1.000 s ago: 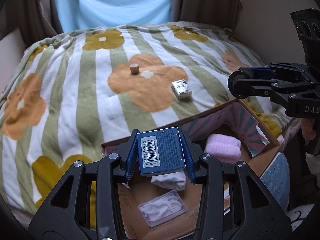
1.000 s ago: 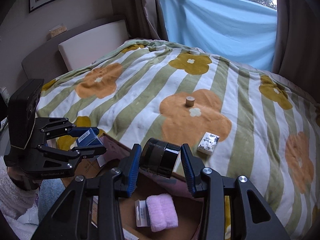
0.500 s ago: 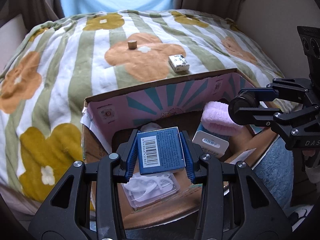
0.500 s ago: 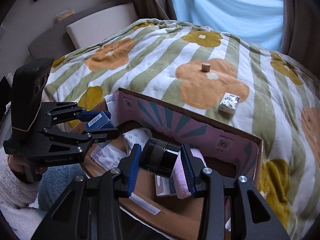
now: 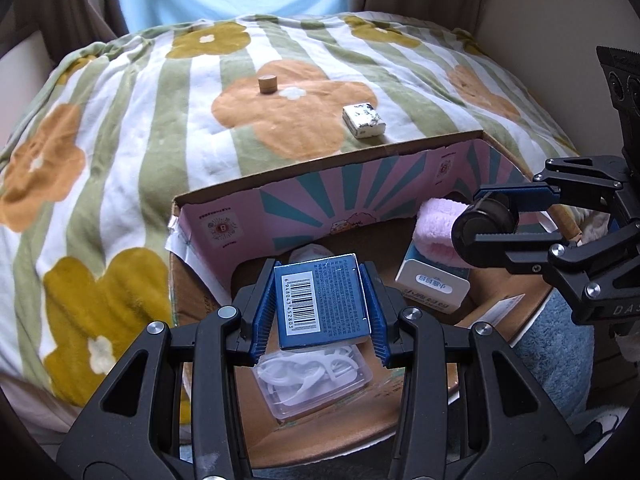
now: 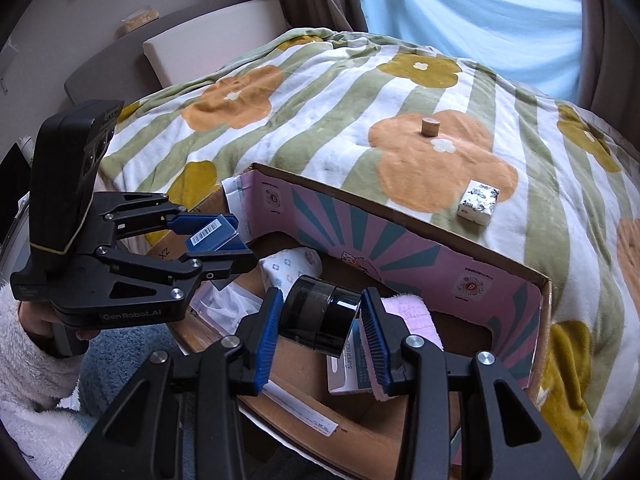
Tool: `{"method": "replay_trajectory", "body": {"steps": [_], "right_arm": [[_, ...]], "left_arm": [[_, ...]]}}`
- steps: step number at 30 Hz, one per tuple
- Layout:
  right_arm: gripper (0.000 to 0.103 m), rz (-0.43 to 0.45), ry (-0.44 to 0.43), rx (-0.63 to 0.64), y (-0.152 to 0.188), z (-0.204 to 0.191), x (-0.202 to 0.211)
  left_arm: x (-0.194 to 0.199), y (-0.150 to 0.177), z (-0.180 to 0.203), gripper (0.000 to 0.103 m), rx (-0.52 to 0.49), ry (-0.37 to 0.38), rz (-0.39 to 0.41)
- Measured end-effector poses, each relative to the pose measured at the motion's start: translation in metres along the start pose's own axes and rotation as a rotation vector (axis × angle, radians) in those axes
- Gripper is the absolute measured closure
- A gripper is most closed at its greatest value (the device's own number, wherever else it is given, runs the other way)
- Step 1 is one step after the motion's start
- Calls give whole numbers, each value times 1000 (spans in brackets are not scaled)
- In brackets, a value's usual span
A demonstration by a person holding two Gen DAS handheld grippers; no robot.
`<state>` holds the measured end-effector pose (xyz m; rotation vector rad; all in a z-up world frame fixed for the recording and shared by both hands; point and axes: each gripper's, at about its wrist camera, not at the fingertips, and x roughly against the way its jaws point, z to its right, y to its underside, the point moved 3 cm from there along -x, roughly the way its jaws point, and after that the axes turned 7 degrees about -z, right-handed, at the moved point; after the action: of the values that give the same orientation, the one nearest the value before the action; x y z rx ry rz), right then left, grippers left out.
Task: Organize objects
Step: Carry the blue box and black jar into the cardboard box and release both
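My left gripper (image 5: 320, 304) is shut on a blue barcoded box (image 5: 322, 300) and holds it over the open cardboard box (image 5: 304, 168). It also shows in the right wrist view (image 6: 224, 240). My right gripper (image 6: 320, 320) is shut on a black round jar (image 6: 318, 316), also above the box interior; it shows in the left wrist view (image 5: 504, 220). Inside the box lie a pink towel (image 5: 436, 224), a white carton (image 5: 434, 286), a clear case of floss picks (image 5: 316, 380) and a floral tissue pack (image 6: 288, 268).
The cardboard box rests against a bed with a striped flower blanket (image 5: 120, 128). On the blanket stand a small wooden cylinder (image 5: 267, 83) and a black-and-white patterned packet (image 5: 363, 120). A blue rug (image 5: 560, 360) lies under the box's near side. A wall rises at the right.
Both grippers have lowered and drawn back from over the bed toward the cardboard box, each keeping its object. The box interior now fills more of both views.
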<state>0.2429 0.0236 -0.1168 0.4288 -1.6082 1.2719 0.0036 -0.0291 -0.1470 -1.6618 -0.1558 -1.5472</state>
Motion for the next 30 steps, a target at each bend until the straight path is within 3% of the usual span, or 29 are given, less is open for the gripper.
{"method": "replay_trajectory", "body": {"steps": [5,7,8,9,11,12,16,30], "right_arm": [[66,-19,-18,21,-3,-7,-7],[64,-30,-25,24,-3,-10,-10],[61,-34,-34,22,-3,-10,-10],[48,-44,-41,19,-3,-11,-12],[26,-48,-32,12,-1,-10,-12],[19,-44,-14,14,0,-9,-11],[18,-42,-16,6,5,-4,-7],[18,-59,1,-12,8,6,-6]], "left_arm": [[-1,-5,-2,66,-15,-20,-2],[-2,-8,-3,61,-18,-21,-4],[-2,-8,-3,41,-18,-23,-3],[-1,-9,-4,2,-17,-26,-1],[2,-11,-10,0,4,-47,21],[3,-13,-13,0,14,-17,19],[8,-16,-24,0,48,19,21],[14,-18,-28,0,54,26,40]]}}
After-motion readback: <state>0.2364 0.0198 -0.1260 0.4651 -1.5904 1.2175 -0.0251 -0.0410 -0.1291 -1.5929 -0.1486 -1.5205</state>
